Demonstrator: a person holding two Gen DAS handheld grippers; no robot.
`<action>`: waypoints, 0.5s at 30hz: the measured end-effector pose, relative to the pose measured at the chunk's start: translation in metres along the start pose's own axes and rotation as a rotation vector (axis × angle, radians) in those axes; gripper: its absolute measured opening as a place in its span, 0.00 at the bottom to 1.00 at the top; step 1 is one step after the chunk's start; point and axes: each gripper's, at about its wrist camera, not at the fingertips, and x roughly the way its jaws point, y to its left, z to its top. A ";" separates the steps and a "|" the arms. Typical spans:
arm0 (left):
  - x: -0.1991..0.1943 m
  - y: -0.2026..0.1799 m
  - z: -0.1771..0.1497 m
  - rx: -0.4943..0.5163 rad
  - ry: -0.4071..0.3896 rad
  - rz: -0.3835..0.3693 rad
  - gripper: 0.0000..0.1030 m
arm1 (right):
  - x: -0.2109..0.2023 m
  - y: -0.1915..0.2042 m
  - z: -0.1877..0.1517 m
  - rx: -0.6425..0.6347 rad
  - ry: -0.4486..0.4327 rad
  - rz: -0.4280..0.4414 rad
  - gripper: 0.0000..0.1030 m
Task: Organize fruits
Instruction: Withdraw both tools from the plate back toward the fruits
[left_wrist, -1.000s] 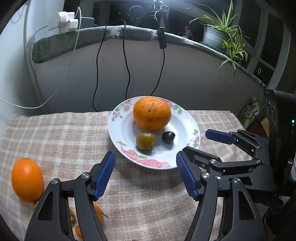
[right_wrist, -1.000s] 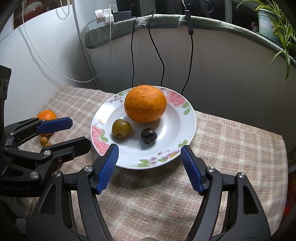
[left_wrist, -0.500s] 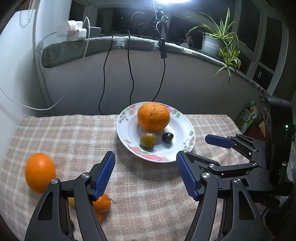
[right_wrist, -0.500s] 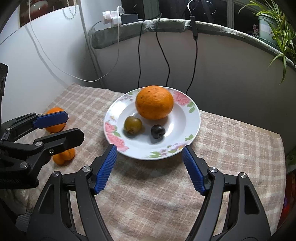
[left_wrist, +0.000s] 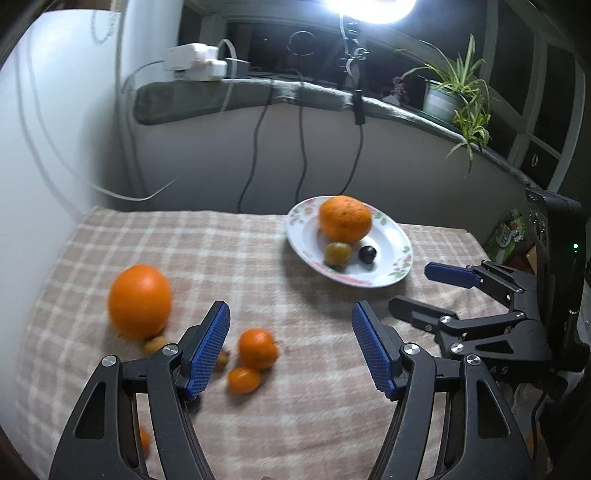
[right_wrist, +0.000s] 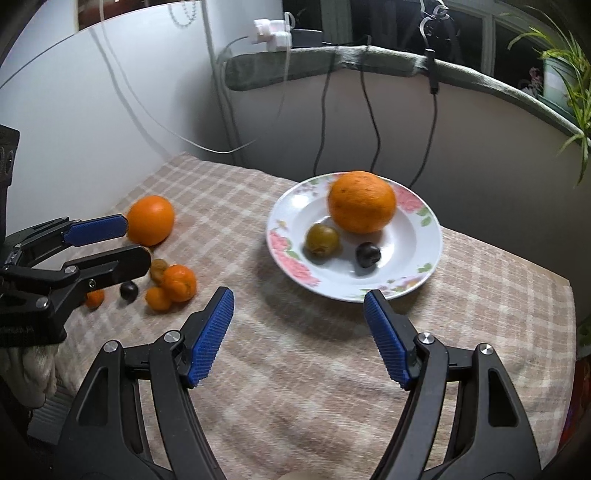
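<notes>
A flowered white plate (left_wrist: 395, 243) (right_wrist: 424, 240) holds a big orange (left_wrist: 345, 218) (right_wrist: 362, 207), a greenish fruit (left_wrist: 337, 252) (right_wrist: 322, 239) and a dark plum (left_wrist: 368, 254) (right_wrist: 368, 254). On the checked cloth to the left lie a second big orange (left_wrist: 139, 301) (right_wrist: 150, 220), a tangerine (left_wrist: 258, 348) (right_wrist: 179, 282), small orange fruits (left_wrist: 243, 379) (right_wrist: 158, 298) and a dark fruit (right_wrist: 129, 290). My left gripper (left_wrist: 290, 347) (right_wrist: 107, 243) stands open above the cloth, near the loose fruit. My right gripper (right_wrist: 298, 336) (left_wrist: 424, 291) is open and empty, short of the plate.
The checked cloth (left_wrist: 258, 258) covers the table, which meets a grey wall with hanging cables (left_wrist: 303, 147). A ledge above carries a power strip (left_wrist: 194, 62) and a potted plant (left_wrist: 454, 96). A white surface stands at the left. The table's edge runs along the right.
Both grippers have drawn back and shifted left, so the plate looks smaller and sits further right. The loose orange and small fruits have come into fuller view. Jaws stayed open.
</notes>
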 end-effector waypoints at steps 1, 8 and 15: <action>-0.004 0.005 -0.004 -0.006 -0.001 0.009 0.67 | 0.000 0.004 0.000 -0.008 -0.002 0.005 0.74; -0.022 0.035 -0.026 -0.042 0.007 0.071 0.66 | 0.003 0.023 -0.004 -0.053 0.007 0.040 0.73; -0.040 0.071 -0.053 -0.094 0.017 0.135 0.66 | 0.011 0.047 -0.009 -0.094 0.037 0.098 0.73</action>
